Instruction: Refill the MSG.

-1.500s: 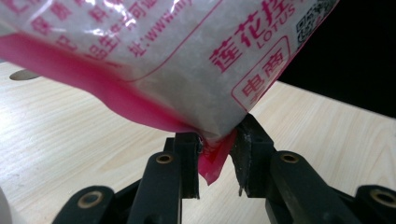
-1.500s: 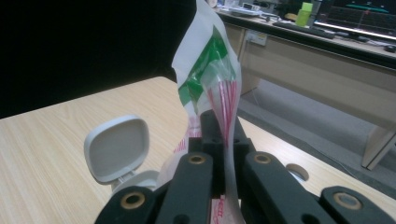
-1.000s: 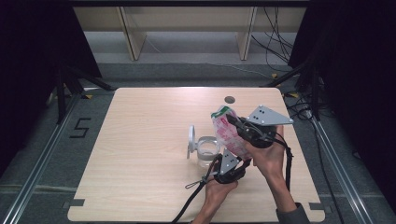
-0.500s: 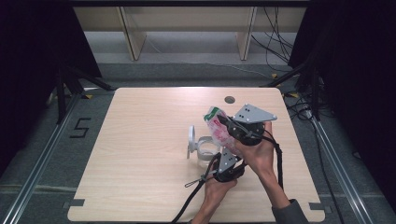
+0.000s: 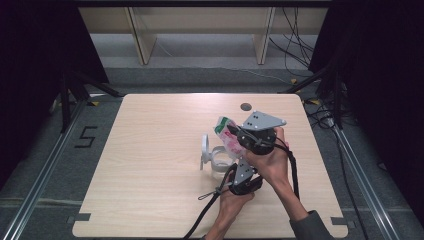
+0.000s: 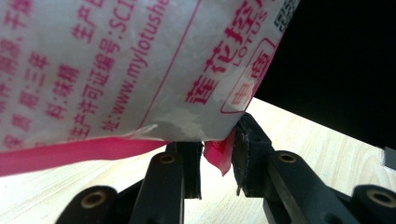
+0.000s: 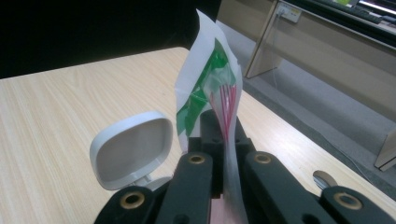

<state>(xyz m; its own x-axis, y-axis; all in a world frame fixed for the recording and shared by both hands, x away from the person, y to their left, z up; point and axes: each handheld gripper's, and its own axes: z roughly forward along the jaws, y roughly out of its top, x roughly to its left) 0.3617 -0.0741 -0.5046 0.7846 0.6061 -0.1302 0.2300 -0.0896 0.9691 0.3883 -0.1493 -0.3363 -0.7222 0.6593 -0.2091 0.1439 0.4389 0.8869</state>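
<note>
Two grippers: both worked on one white plastic seasoning sachet with pink and green print (image 5: 225, 131), held just right of the table's centre.
Right gripper (image 7: 219, 135): jaws were clamped fully on the sachet's lower edge, holding it upright.
Left gripper (image 6: 219, 172): jaws stood narrow with the sachet's pink corner between them. Whether both pads pinched it, I cannot tell.
Change: over the last second the right gripper carried the sachet toward 9 o'clock, and the left one stayed put.
Container: a clear plastic jar (image 5: 216, 167) with its white flip lid (image 7: 130, 149) open sat on the pale wooden table (image 5: 150, 175), just at 7 o'clock of the sachet.
Meaning: the sachet likely sat ready for tearing open and pouring into the jar.
</note>
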